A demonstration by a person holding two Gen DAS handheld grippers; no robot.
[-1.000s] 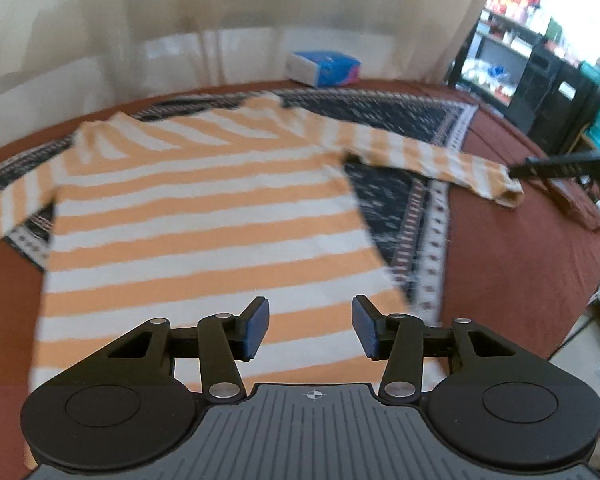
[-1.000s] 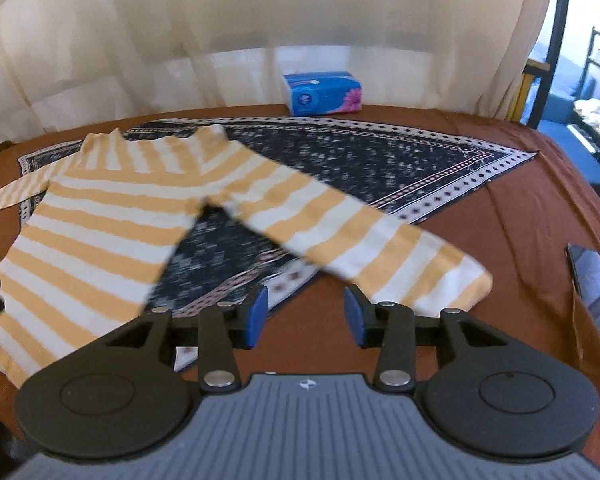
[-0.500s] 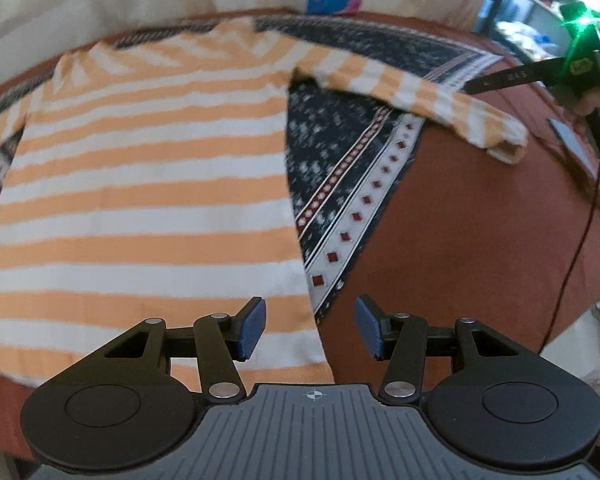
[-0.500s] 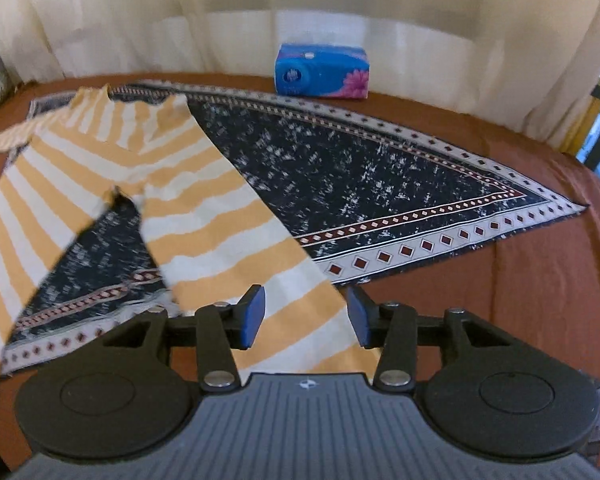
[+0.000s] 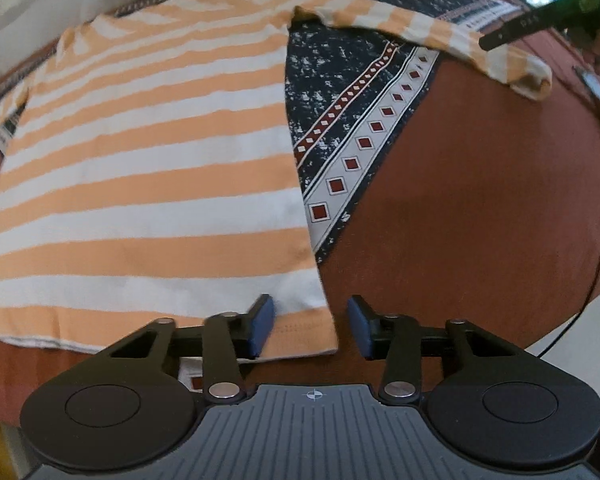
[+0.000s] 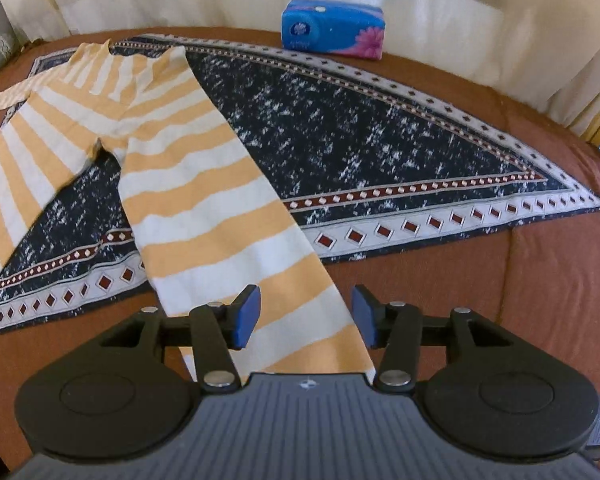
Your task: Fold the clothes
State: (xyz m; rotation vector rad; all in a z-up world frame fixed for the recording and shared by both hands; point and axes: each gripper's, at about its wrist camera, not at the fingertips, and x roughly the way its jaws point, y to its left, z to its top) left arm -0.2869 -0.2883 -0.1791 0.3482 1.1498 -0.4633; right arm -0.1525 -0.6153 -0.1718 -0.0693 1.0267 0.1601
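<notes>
Cream curtains (image 6: 440, 8) hang behind a surface draped in a rust-brown cover (image 5: 480, 184); whether it is a bed or a bench cannot be told. On the cover lies a dark patterned cloth (image 6: 360, 132) with a pale diamond border, and a blue tissue pack (image 6: 334, 28) sits at the far edge just beyond it. Your orange-and-white striped shirt (image 5: 148, 152) is spread flat, body mostly on the patterned cloth, hem toward you, with the hem's near corner reaching onto the brown cover. Your left tongs (image 5: 310, 328) are open and hover over that bottom right corner of the hem: the left pad sits above the fabric, the right pad above bare cover, and the shirt's side edge runs between them. No grip on the cloth yet. One sleeve (image 6: 228, 208) runs out from the body diagonally across the patterned cloth and onto the cover. Your right tongs (image 6: 306, 316) are open too, spread over the sleeve near its cuff end, nothing clamped; the cuff itself is hidden under the tool body. In the left wrist view the right tool's dark finger (image 5: 516, 28) shows above the sleeve near the cuff (image 5: 528, 76); contact cannot be judged.
</notes>
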